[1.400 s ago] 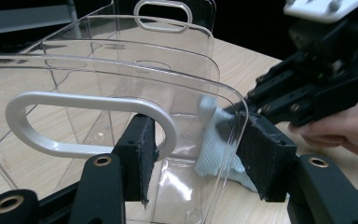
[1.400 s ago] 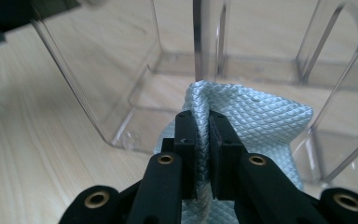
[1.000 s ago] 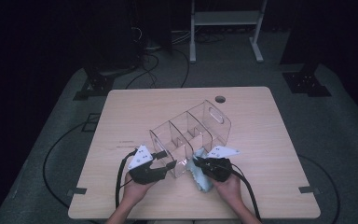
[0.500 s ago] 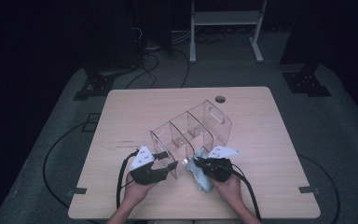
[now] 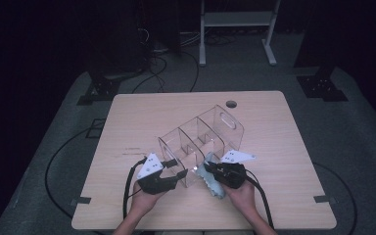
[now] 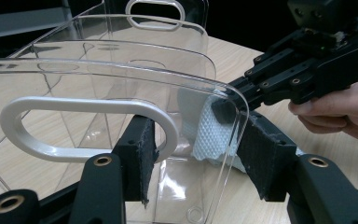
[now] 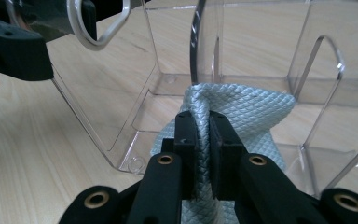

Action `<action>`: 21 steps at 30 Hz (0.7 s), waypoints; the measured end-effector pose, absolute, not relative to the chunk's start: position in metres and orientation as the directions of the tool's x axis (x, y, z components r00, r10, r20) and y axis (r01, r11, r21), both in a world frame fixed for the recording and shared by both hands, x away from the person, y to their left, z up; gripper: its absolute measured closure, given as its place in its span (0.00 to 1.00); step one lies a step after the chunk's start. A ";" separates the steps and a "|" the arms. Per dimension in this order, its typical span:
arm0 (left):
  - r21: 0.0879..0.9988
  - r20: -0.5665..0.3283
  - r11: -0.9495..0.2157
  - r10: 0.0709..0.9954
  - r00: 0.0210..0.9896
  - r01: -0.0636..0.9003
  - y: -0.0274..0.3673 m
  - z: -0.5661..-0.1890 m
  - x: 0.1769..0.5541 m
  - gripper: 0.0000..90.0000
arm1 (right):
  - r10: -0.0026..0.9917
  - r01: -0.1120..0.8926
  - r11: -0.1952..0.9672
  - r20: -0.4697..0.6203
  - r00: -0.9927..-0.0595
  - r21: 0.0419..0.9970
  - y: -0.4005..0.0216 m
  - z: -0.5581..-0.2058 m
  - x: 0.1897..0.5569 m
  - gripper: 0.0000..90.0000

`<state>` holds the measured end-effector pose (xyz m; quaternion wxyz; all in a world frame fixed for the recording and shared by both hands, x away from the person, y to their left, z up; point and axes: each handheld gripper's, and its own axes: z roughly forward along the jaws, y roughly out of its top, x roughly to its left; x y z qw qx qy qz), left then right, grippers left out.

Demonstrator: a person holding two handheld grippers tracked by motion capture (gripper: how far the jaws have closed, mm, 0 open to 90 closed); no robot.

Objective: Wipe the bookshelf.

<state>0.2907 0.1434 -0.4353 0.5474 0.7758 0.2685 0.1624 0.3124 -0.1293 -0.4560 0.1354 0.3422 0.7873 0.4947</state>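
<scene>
left tool [image 6: 196, 163]: jaws clamped on near end wall of clear divided organizer [image 5: 200, 142], steadying it on bench [image 5: 274, 127] | right tool [image 7: 204, 140]: pinching light-blue cloth [image 7: 242, 109] tight, pressed against organizer's wall for wiping

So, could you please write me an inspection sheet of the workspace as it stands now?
Surface: light wooden table, with a round cable hole near the far edge.
Job's things: clear plastic organiser with dividers; pale blue cloth against its near side wall.
Clutter: nothing seen.
Grippers: left claw straddles the organiser's near corner beside the handle cut-out; right claw shut on the cloth.
Cables: one trails from each claw; more on the floor.
Surroundings: dark room, grey floor mat, white frame behind.
</scene>
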 end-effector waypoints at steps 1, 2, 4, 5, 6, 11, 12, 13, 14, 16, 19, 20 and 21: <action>0.937 -0.042 -0.255 0.595 0.803 0.238 0.143 -0.435 0.291 0.52 | 0.673 0.395 0.273 0.119 -0.730 0.877 -0.130 -0.452 0.312 0.92; 0.938 -0.043 -0.253 0.595 0.803 0.238 0.143 -0.436 0.291 0.52 | 0.674 0.383 0.266 0.114 -0.730 0.885 -0.130 -0.448 0.311 0.92; 0.939 -0.045 -0.250 0.596 0.802 0.238 0.143 -0.436 0.291 0.52 | 0.671 0.360 0.255 0.103 -0.734 0.897 -0.130 -0.437 0.311 0.91; 0.939 -0.048 -0.246 0.596 0.802 0.239 0.143 -0.436 0.291 0.52 | 0.670 0.352 0.250 0.101 -0.735 0.902 -0.130 -0.432 0.312 0.91; 0.938 -0.048 -0.248 0.596 0.801 0.241 0.143 -0.435 0.291 0.52 | 0.670 0.339 0.250 0.091 -0.737 0.907 -0.129 -0.426 0.312 0.91; 0.937 -0.041 -0.256 0.592 0.805 0.236 0.140 -0.436 0.290 0.52 | 0.672 0.298 0.262 0.048 -0.739 0.918 -0.121 -0.406 0.323 0.92; 0.938 -0.040 -0.256 0.592 0.805 0.236 0.140 -0.436 0.290 0.52 | 0.671 0.311 0.264 0.057 -0.739 0.913 -0.119 -0.404 0.326 0.92; 0.938 -0.041 -0.256 0.591 0.805 0.236 0.141 -0.436 0.290 0.52 | 0.670 0.318 0.265 0.063 -0.739 0.910 -0.117 -0.405 0.329 0.92; 0.938 -0.042 -0.253 0.591 0.805 0.235 0.141 -0.436 0.291 0.52 | 0.668 0.318 0.263 0.066 -0.741 0.911 -0.116 -0.405 0.331 0.92; 0.937 -0.037 -0.259 0.591 0.806 0.233 0.140 -0.436 0.290 0.52 | 0.667 0.319 0.261 0.069 -0.741 0.911 -0.117 -0.406 0.330 0.92; 0.937 -0.034 -0.262 0.591 0.806 0.231 0.140 -0.436 0.290 0.52 | 0.667 0.318 0.254 0.072 -0.741 0.913 -0.121 -0.410 0.325 0.92; 0.937 -0.034 -0.261 0.591 0.806 0.232 0.140 -0.436 0.290 0.52 | 0.667 0.317 0.252 0.073 -0.742 0.914 -0.123 -0.411 0.323 0.92; 0.937 -0.033 -0.262 0.593 0.805 0.231 0.140 -0.436 0.290 0.52 | 0.667 0.317 0.251 0.074 -0.742 0.914 -0.124 -0.413 0.320 0.91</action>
